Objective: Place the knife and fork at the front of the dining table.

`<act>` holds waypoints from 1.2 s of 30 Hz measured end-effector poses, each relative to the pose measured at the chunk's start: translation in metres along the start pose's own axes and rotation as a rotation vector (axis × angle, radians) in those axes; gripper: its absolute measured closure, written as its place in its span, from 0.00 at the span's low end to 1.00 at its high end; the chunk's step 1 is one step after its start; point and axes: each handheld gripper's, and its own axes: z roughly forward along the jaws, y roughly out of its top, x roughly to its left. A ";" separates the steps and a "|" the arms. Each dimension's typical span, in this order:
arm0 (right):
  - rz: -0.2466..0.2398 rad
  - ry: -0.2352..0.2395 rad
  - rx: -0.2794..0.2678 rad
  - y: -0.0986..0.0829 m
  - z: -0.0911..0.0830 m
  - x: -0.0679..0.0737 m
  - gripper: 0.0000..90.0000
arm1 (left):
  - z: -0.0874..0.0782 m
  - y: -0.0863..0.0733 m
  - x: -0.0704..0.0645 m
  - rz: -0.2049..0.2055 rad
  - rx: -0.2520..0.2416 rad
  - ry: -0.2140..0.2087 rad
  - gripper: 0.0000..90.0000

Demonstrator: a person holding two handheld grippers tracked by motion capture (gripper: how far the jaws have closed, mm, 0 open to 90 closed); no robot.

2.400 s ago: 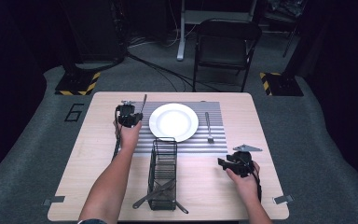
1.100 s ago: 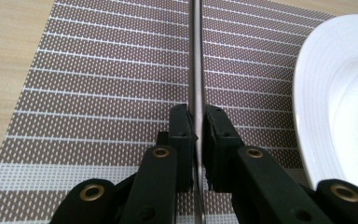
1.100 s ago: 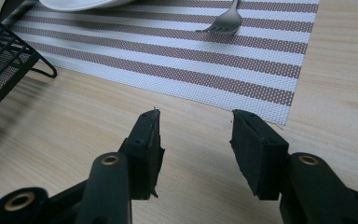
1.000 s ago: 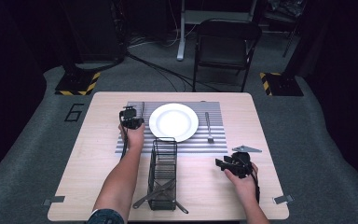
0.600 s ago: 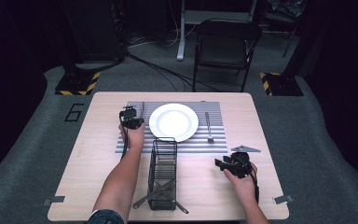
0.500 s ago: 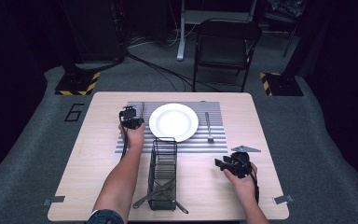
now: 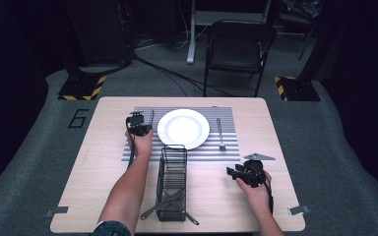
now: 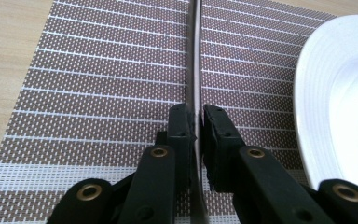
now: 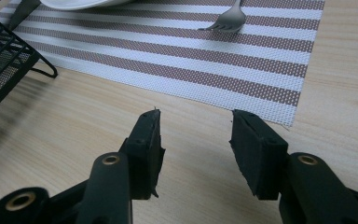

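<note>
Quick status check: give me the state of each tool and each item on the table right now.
Left tool: shut on the knife, which lies flat on the placemat.
Right tool: open, holding nothing.
Plate: bare, on the placemat.
Fork: flat on the placemat.
Wire basket: upright, utensils inside.

Grey carpet (image 7: pixel 339 147), black folding chair (image 7: pixel 239 49), dim room

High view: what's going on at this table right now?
A person is laying a place setting. The left gripper has its jaws shut on a knife, held low over the striped placemat just left of the white plate. The right gripper sits open over bare table near the mat's right corner, holding nothing. A fork lies on the mat right of the plate. More cutlery sits in the black wire caddy.
</note>
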 end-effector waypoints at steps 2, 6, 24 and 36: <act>0.001 0.003 0.000 0.000 0.000 0.000 0.58 | 0.000 0.000 0.001 0.004 0.000 -0.003 0.91; 0.006 0.003 -0.002 0.000 0.000 -0.001 0.58 | 0.000 0.000 0.000 0.006 -0.001 0.002 0.91; 0.007 0.003 -0.001 0.000 0.002 0.000 0.58 | -0.004 0.000 0.009 0.005 -0.004 -0.016 0.82; 0.005 0.003 -0.003 0.001 0.002 0.001 0.58 | -0.021 0.007 0.016 0.018 -0.022 -0.051 0.71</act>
